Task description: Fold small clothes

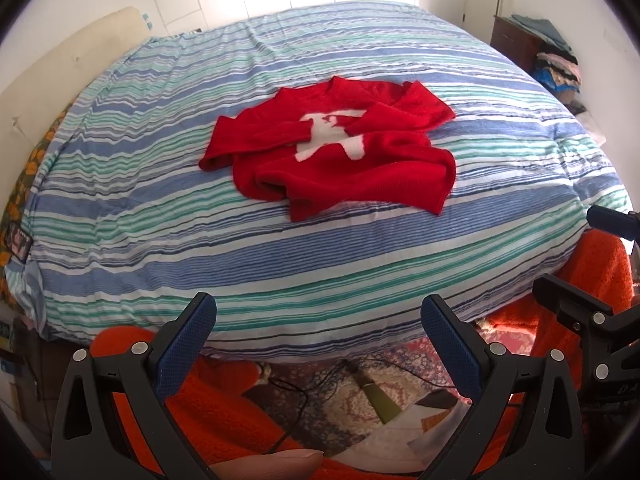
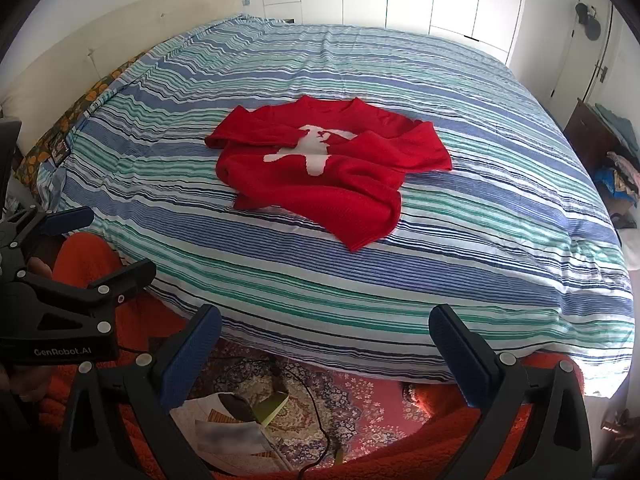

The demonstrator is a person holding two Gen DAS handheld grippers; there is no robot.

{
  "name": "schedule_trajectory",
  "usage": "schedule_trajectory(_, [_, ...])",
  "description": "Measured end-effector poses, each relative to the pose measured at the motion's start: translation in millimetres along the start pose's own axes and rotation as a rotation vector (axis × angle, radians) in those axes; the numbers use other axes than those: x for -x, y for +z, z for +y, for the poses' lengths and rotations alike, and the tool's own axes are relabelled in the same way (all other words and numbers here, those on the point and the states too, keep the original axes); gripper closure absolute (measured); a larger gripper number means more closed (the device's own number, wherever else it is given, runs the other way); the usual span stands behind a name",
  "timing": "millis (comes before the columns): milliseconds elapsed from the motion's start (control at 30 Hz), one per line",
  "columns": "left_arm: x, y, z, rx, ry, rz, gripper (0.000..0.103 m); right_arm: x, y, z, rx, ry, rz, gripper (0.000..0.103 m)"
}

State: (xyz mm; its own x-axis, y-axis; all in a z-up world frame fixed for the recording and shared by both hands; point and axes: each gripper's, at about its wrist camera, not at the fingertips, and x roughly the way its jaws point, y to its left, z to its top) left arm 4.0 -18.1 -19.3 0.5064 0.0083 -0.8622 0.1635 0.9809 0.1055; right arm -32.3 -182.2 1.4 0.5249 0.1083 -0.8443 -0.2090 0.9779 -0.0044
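Note:
A small red sweater (image 1: pixel 340 148) with a white animal figure on its chest lies crumpled in the middle of the striped bed; both sleeves are folded in across the body. It also shows in the right wrist view (image 2: pixel 332 172). My left gripper (image 1: pixel 318 316) is open and empty, held off the near edge of the bed, well short of the sweater. My right gripper (image 2: pixel 326 328) is open and empty too, at the same near edge. The left gripper also shows at the left of the right wrist view (image 2: pixel 100 240).
The bed cover (image 2: pixel 440 280) has blue, green and white stripes. A cream headboard (image 2: pixel 100 48) stands at the left. A patterned rug (image 2: pixel 352 404) with a cable and papers lies below. A dark dresser (image 1: pixel 520 44) with piled clothes stands at the right.

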Motion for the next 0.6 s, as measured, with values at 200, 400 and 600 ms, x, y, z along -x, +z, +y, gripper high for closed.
schedule_trajectory(200, [-1.1, 0.1, -1.0, -0.002, -0.001, 0.003, 0.001, -0.9, 0.0, 0.0, -0.001, 0.001, 0.003, 0.001])
schedule_trajectory(400, [1.5, -1.3, 3.5, 0.013, -0.004, -0.008, 0.001, -4.5, 1.5, 2.4, 0.007, -0.002, 0.006, 0.001])
schedule_trajectory(600, [-9.9, 1.9, 6.5, 0.031, -0.010, 0.025, 0.001, -3.2, -0.2, 6.1, 0.026, 0.004, -0.004, 0.001])
